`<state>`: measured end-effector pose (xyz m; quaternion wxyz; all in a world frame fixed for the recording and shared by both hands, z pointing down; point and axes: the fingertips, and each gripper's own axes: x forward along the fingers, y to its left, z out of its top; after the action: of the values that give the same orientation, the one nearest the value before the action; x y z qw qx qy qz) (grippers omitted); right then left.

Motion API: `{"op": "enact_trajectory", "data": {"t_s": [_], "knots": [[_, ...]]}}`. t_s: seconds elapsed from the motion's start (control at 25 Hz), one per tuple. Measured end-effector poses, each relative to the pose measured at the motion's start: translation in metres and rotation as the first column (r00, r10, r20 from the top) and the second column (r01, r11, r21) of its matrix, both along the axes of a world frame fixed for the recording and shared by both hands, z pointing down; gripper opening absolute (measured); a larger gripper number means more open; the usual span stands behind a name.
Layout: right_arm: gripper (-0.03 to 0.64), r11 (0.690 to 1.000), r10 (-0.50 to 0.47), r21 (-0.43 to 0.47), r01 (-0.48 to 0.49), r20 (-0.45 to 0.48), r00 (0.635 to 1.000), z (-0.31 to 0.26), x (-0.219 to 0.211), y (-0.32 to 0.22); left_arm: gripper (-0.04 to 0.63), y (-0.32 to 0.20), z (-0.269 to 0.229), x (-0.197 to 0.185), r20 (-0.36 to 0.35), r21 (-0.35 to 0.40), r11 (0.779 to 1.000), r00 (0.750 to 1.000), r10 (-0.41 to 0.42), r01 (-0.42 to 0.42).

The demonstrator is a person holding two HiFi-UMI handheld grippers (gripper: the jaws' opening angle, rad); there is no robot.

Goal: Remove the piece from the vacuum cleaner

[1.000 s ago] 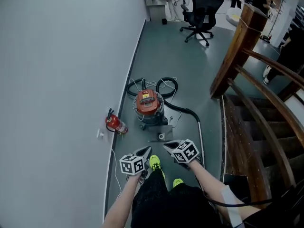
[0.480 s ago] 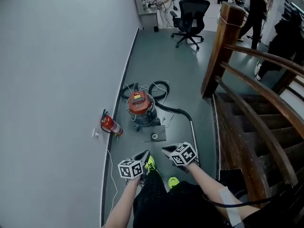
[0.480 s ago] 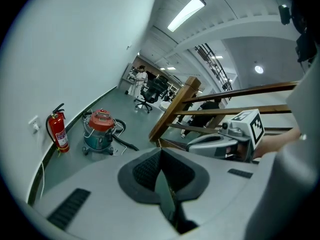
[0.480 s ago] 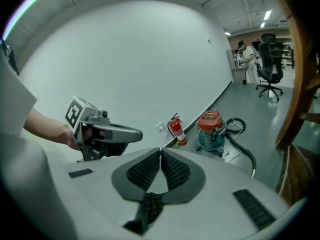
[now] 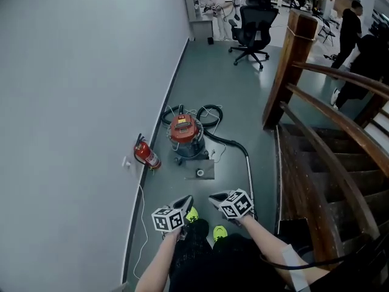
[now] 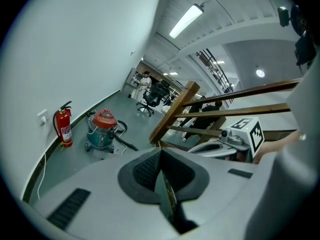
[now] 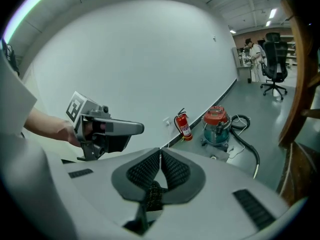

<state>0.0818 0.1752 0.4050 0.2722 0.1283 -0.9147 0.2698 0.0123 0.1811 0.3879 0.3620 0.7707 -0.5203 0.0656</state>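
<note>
Both pairs of jaws are closed right up, pad against pad, with nothing between them. I read that from each gripper's own camera. The left gripper [image 6: 160,156] and the right gripper [image 7: 160,156] hang side by side in front of me, near each other but not touching, both tilted down toward the grey-green floor [image 5: 237,96].

The vacuum cleaner with a red lid and a blue-grey drum [image 5: 186,136] stands upright on that floor, well ahead of both grippers and close to the pale wall [image 5: 79,90] on my left. Its black ribbed hose [image 5: 226,141] coils behind the drum, then runs out to the right and joins a thin metal wand [image 5: 250,176], which lies along the floor toward me. Thin white cable lies loosely around the drum. Just in front of the vacuum a flat grey plate [image 5: 207,174] lies on the floor with a small white ring [image 5: 200,173] on it. From here I cannot tell which part is the piece to come off.

A red fire extinguisher [image 5: 146,156] leans at the foot of the wall, just left of the vacuum. A dark wooden stair rail [image 5: 316,111] runs down my right side. A black office chair [image 5: 254,18] stands farther along the corridor, with people beyond it. My yellow-green shoes [image 5: 194,213] show just below the grippers.
</note>
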Motion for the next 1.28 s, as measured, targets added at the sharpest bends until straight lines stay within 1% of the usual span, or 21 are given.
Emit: {"op": "enact_trajectory", "data": {"t_s": [0.2,0.36,0.52,0.64,0.96,1.28], "knots": [[0.021,1.000,0.004,-0.009,-0.004,0.012,1.000,-0.002,-0.007,0.010,0.009,0.009,0.001,-0.005,-0.012,-0.007,1.000,1.000,0.009,-0.010],[0.021,0.999,0.036,-0.002,-0.036,0.032,0.999,-0.016,-0.016,0.002,0.009,0.008,-0.006,-0.006,-0.014,-0.001,0.999,0.998,0.053,-0.053],[0.021,0.997,0.073,0.006,-0.073,0.069,0.995,-0.025,-0.026,-0.002,0.009,0.009,-0.013,0.000,-0.033,0.014,0.996,0.995,0.091,-0.091],[0.015,0.997,0.067,0.023,-0.069,0.065,0.996,-0.028,-0.035,-0.002,0.009,0.009,-0.014,-0.004,-0.031,0.015,0.994,0.994,0.105,-0.105],[0.015,0.997,0.067,0.037,-0.070,0.069,0.995,-0.031,-0.046,0.003,0.009,0.008,-0.020,-0.022,-0.026,0.039,0.996,0.996,0.086,-0.085],[0.015,0.996,0.077,0.035,-0.079,0.065,0.995,-0.032,-0.043,0.002,0.009,0.008,-0.019,-0.020,-0.035,0.037,0.996,0.996,0.088,-0.087]]}}
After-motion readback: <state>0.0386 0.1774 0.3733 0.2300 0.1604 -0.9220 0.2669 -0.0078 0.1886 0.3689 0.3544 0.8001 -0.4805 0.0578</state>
